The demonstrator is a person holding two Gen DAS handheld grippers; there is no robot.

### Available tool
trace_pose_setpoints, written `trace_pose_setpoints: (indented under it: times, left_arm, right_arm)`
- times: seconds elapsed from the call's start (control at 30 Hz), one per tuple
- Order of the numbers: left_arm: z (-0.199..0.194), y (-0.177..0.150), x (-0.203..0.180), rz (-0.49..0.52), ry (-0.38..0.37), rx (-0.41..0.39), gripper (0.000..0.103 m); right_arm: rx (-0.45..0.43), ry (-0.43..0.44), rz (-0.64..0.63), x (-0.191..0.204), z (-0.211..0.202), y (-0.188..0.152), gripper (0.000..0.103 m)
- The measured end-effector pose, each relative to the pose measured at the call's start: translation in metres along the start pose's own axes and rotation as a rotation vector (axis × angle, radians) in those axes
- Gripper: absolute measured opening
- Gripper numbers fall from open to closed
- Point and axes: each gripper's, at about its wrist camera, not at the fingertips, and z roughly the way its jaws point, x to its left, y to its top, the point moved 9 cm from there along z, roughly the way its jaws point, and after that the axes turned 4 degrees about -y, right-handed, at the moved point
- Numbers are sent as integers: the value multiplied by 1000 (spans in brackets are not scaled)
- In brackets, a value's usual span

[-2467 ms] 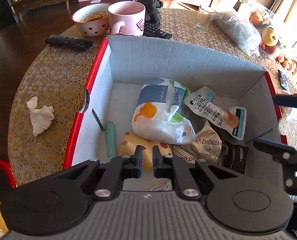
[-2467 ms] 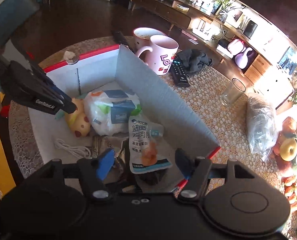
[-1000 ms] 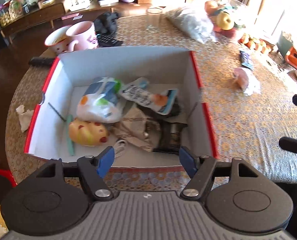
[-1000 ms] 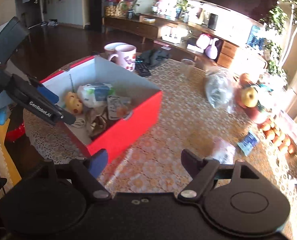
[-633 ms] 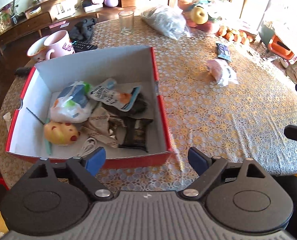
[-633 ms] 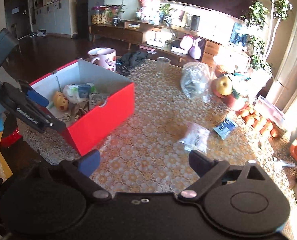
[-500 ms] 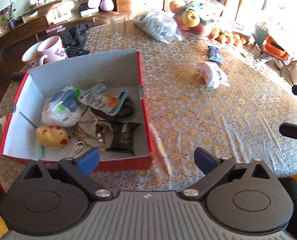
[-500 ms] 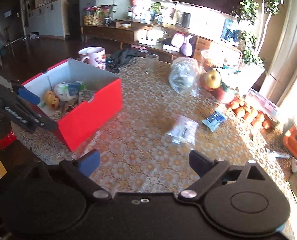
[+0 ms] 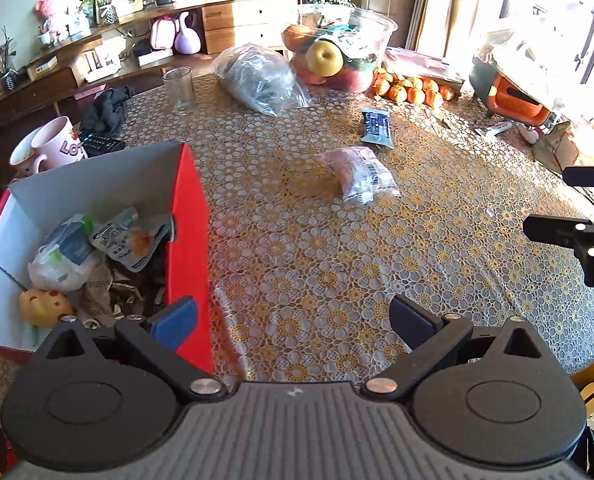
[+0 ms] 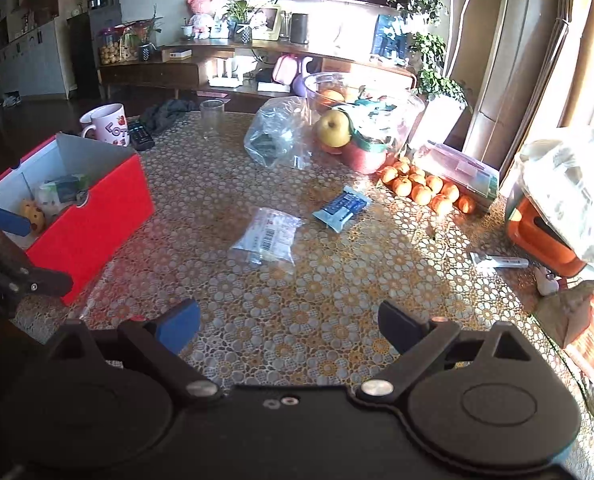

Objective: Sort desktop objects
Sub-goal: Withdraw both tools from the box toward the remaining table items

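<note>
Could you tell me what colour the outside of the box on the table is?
Red; the box is white inside. It shows best in the right wrist view.

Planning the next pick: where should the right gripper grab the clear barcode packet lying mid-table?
Probably across its narrow width, coming down from above. The clear barcode packet lies flat on the lace tablecloth, apart from the blue packet, with bare cloth on both long sides. The right gripper is open and empty, so a pinch of the puffy middle looks workable.
</note>
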Motion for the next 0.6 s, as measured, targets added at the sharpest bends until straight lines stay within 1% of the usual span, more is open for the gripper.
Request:
trace_pose_setpoints:
  times: [0.3, 0.47, 0.6]
  left_arm:
    - [23, 20, -40, 44, -30, -8, 102]
    - [41, 32, -51, 54, -19, -19, 102]
    - [61, 40, -57, 43, -34, 3, 102]
  right_arm:
    - [19, -60, 47, -38, 19, 6, 96]
    - [32, -78, 73, -54, 36, 15, 96]
    - [67, -79, 91, -62, 55, 21, 96]
